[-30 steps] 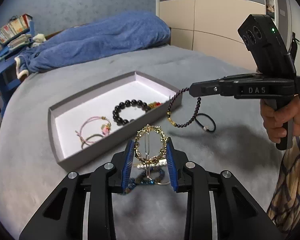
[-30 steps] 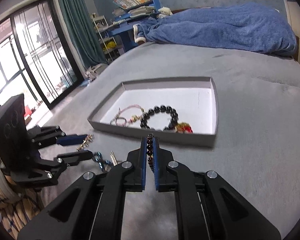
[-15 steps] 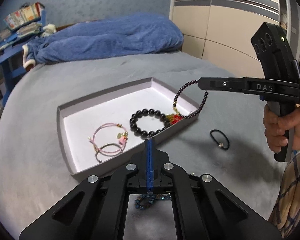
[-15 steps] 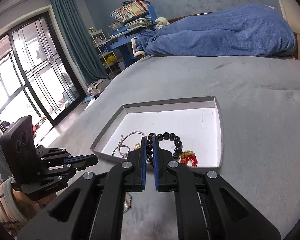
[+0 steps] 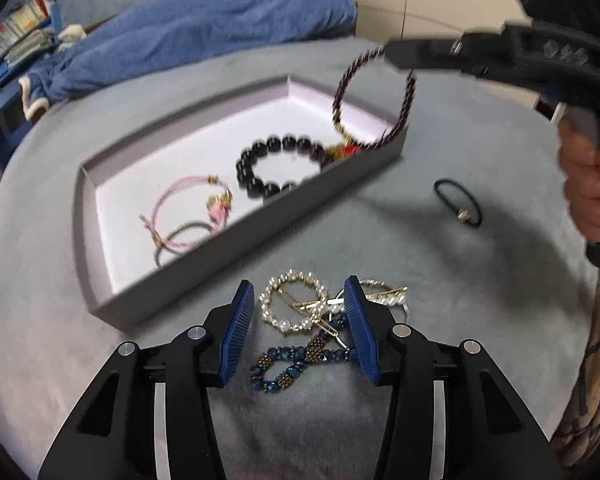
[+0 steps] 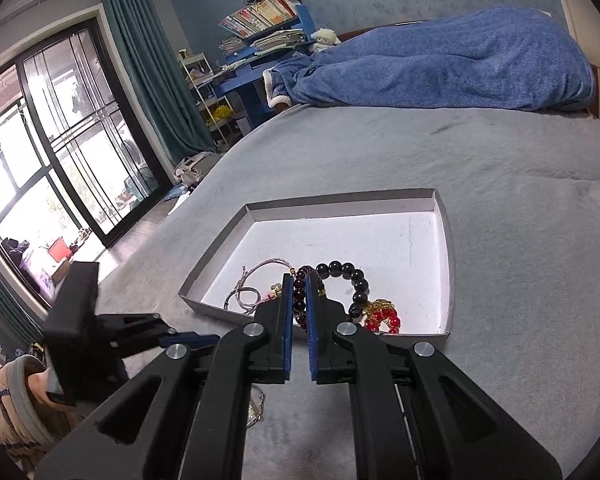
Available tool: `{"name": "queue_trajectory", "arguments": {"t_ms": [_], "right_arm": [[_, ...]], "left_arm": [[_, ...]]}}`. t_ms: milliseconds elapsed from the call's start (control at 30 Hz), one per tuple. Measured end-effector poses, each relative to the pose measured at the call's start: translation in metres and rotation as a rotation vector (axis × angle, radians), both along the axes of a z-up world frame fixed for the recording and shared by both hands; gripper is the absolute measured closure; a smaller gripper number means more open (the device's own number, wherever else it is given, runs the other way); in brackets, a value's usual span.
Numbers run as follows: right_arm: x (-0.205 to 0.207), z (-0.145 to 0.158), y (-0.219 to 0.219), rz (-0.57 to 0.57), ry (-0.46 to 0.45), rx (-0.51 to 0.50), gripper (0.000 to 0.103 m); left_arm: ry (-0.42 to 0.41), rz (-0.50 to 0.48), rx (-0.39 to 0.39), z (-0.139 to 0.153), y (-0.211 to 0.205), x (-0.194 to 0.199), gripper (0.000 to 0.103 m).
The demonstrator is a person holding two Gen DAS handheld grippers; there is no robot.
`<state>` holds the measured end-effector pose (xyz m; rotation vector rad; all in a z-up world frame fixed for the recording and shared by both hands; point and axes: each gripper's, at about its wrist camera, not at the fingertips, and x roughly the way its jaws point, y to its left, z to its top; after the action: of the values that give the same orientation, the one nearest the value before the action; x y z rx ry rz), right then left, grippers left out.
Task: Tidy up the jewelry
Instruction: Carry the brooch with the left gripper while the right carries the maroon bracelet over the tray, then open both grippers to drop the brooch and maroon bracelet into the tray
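My left gripper hangs over a pile of jewelry on the grey bed, and its jaws are opening. A round gold-and-pearl hair clip lies between the blue pads, untouched, with a blue bead bracelet just below it. My right gripper is shut on a dark red bead bracelet, which dangles over the near right corner of the grey tray. In the tray lie a black bead bracelet, a red-and-gold piece and pink cord bracelets.
A black hair tie lies on the bed right of the tray. Pearl hair pins rest beside the right pad. A blue blanket is heaped at the far end of the bed. A glass door and shelves stand to the left.
A second ago my left gripper held the round gold clip. It then shut with nothing in it, and has now dropped and opened around the clip lying on the bed. The red bracelet moved over the tray corner.
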<state>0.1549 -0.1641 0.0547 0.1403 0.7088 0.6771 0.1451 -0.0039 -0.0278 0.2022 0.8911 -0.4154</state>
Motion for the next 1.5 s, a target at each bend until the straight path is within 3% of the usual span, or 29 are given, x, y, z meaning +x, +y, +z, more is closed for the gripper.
{"name": "queue_trajectory", "arguments": {"t_ms": [100,200,300,733,967,1500], "right_arm": [[-0.001,-0.001,0.003,0.007,-0.001,-0.003,0.097],[-0.001,-0.001,0.007,0.011,0.001,-0.005,0.097],[0.000,0.000,0.010,0.012,-0.001,0.000,0.097],[0.007,0.007,0.026,0.028,-0.017,0.025,0.097],[0.019,0.006,0.037,0.021,-0.008,0.042,0.097],[0.056,-0.049,0.039,-0.094,0.112,-0.133,0.097]], "left_arm": [[0.031,0.026,-0.025,-0.006,0.003,0.007,0.054],[0.062,0.054,-0.054,-0.008,0.009,0.012,0.062],[0.048,0.048,-0.057,-0.005,0.010,0.009,0.062],[-0.192,0.137,-0.154,0.056,0.033,0.012,0.062],[-0.226,0.181,-0.164,0.065,0.031,0.036,0.062],[-0.111,0.226,-0.079,0.024,0.028,0.083,0.062]]}}
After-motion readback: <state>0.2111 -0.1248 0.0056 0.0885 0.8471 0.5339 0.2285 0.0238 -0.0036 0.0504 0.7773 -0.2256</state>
